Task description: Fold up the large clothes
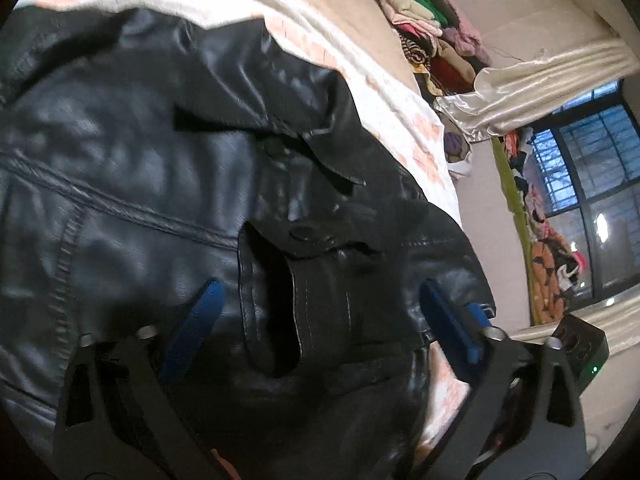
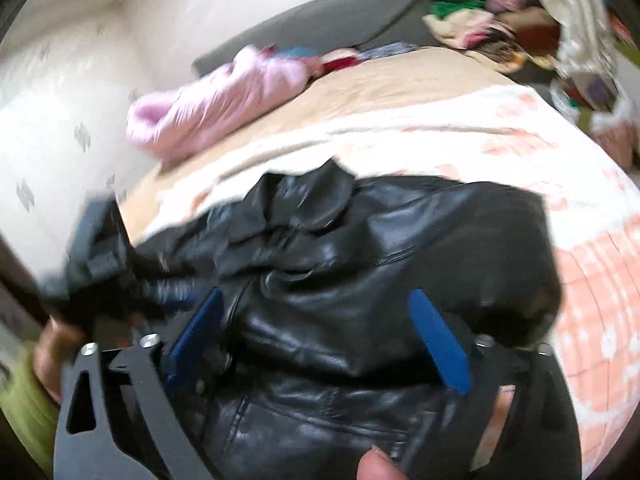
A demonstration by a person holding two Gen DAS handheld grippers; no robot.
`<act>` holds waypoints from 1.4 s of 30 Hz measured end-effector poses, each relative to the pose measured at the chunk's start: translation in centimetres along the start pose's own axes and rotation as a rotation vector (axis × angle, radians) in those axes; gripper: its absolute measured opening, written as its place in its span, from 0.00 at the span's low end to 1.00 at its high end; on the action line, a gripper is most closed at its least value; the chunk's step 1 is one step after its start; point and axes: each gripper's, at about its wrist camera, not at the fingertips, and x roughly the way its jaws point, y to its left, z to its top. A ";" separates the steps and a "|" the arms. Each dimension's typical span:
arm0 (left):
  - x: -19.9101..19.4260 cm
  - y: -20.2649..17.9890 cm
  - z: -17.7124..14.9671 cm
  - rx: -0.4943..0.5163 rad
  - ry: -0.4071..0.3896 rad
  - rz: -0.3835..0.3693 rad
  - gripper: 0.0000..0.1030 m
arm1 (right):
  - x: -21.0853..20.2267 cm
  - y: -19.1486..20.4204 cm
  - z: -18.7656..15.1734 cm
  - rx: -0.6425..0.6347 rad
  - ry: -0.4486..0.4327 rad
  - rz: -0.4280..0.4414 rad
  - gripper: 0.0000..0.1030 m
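Black leather jacket (image 1: 168, 152) spread on the bed (image 2: 500, 140), mid-fold; left gripper (image 1: 320, 312) fingers wide around the sleeve cuff (image 1: 288, 300), right gripper (image 2: 316, 328) fingers wide, holding nothing; next, probably pinching the cuff

Bed (image 2: 460, 136) with black leather jacket (image 2: 380, 248), pink garment (image 2: 208, 108) on top.

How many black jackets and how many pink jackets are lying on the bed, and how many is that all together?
Black: 1, the leather jacket at the near side of the bed.
Pink: 1, the puffy jacket at the far side, close to the wall.
Total: 2 jackets on the bed. The heap of mixed clothes beside the bed is too jumbled to count.
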 end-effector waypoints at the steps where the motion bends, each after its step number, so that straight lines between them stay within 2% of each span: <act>1: 0.5 -0.1 0.0 -0.007 0.006 -0.009 0.59 | -0.4 -0.7 0.2 0.026 -0.012 -0.006 0.77; 3: 1.2 -0.6 0.0 0.004 -0.001 0.008 0.49 | -1.3 -1.9 0.6 0.069 -0.036 -0.013 0.71; 5: 1.8 -1.1 0.0 0.014 0.000 0.017 0.35 | -2.0 -3.0 0.6 0.108 -0.049 -0.005 0.67; 6: 2.1 -1.6 0.1 0.026 0.000 0.017 0.21 | -2.2 -3.2 0.6 0.119 -0.052 -0.003 0.66; 8: 2.4 -2.2 0.1 0.060 0.000 0.037 0.15 | -2.6 -3.3 0.7 0.118 -0.060 -0.016 0.65; 10: 2.5 -3.0 0.1 0.100 0.001 0.037 0.03 | -3.1 -3.3 0.7 0.112 -0.072 -0.035 0.65; 14: 1.3 -5.4 0.6 0.165 -0.039 0.025 0.00 | -5.4 -3.2 1.4 0.104 -0.164 -0.020 0.66; 19: -4.4 -10.5 2.4 0.259 -0.149 -0.064 0.00 | -10.3 -5.0 1.8 0.141 -0.348 -0.018 0.68; 22: -8.2 -13.1 3.2 0.297 -0.201 -0.134 0.00 | -11.1 -6.6 1.7 0.185 -0.368 -0.029 0.68; 26: -12.9 -14.6 3.1 0.369 -0.296 -0.151 0.00 | -10.7 -8.2 1.4 0.243 -0.349 -0.060 0.68; 29: -15.7 -12.6 3.2 0.339 -0.357 -0.139 0.00 | -9.7 -8.1 1.2 0.233 -0.315 -0.081 0.68; 32: -16.5 -10.0 4.2 0.283 -0.383 -0.103 0.00 | -8.3 -7.5 1.0 0.211 -0.271 -0.105 0.68; 38: -15.0 -2.6 3.4 0.165 -0.337 0.033 0.00 | -5.7 -7.5 0.4 0.195 -0.192 -0.124 0.68; 42: -14.4 0.8 2.6 0.131 -0.332 0.108 0.00 | -3.9 -7.9 -0.1 0.207 -0.140 -0.140 0.68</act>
